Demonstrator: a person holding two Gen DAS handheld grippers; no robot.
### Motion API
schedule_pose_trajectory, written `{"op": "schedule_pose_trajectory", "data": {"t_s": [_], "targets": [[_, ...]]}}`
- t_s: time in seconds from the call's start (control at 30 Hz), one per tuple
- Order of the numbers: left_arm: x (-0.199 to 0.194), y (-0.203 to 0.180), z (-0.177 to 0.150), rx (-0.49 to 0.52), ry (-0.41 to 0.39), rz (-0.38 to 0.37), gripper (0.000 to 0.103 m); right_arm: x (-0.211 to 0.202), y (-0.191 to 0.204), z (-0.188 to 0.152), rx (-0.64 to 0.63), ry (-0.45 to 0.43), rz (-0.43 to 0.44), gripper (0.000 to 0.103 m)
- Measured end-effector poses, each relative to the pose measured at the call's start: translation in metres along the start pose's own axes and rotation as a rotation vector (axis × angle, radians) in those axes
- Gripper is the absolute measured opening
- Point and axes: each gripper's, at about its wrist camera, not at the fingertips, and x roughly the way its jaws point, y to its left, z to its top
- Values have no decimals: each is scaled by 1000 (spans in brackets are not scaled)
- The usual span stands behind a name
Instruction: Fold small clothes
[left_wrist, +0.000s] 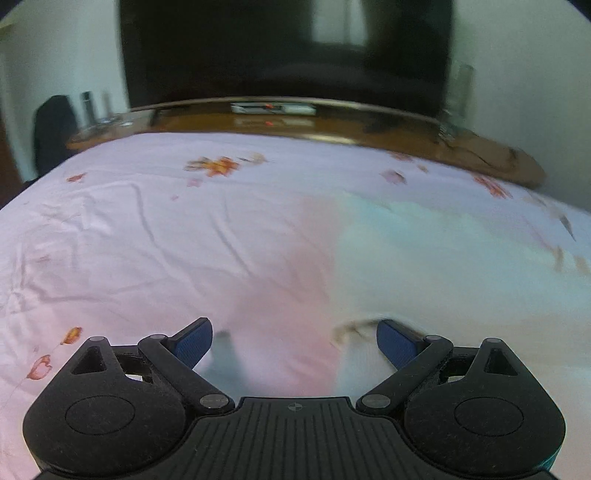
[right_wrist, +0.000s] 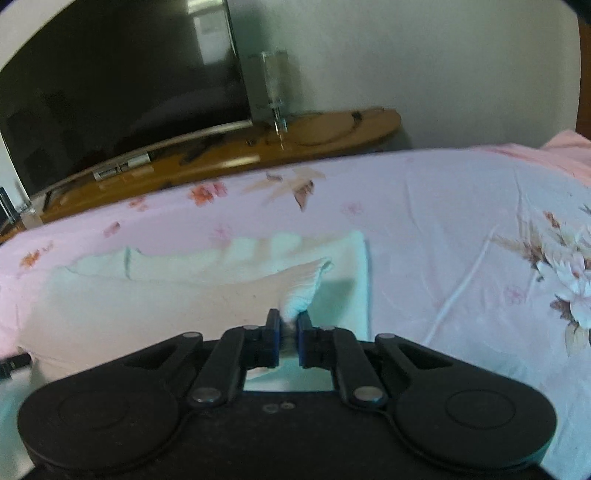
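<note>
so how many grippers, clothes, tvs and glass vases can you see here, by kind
grippers: 2, the left gripper open, the right gripper shut on the pale garment
clothes: 1, that pale garment on the floral bedsheet
tvs: 1, the dark tv
glass vases: 1, the glass vase beside it
total: 5

Spread across a pink floral-printed bed sheet (right_wrist: 461, 206): a pale mint-and-white small cloth garment (right_wrist: 147, 291), lying left of centre in the right wrist view. One corner of that garment lifted and pinched between the jaws of the black two-finger right gripper (right_wrist: 287, 325), just before the rest of the cloth. Over the garment's near edge in the left wrist view: the black two-finger left gripper (left_wrist: 294, 341), jaws wide apart. Behind the bed: a long brown wooden cabinet (right_wrist: 229, 158). On the cabinet, towards its left: a large dark flat television (right_wrist: 118, 96). Right of the television, also on the cabinet: a clear glass vessel (right_wrist: 275, 92).
</note>
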Motion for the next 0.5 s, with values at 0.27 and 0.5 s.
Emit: {"op": "schedule_pose_trajectory", "data": {"t_s": [0.27, 0.5], "targets": [[13, 14, -5, -101, 12, 43, 95, 9, -2, -9, 10, 30, 16, 10], [-4, 29, 0, -62, 63, -39, 95, 9, -1, -10, -47, 68, -27, 11]]}}
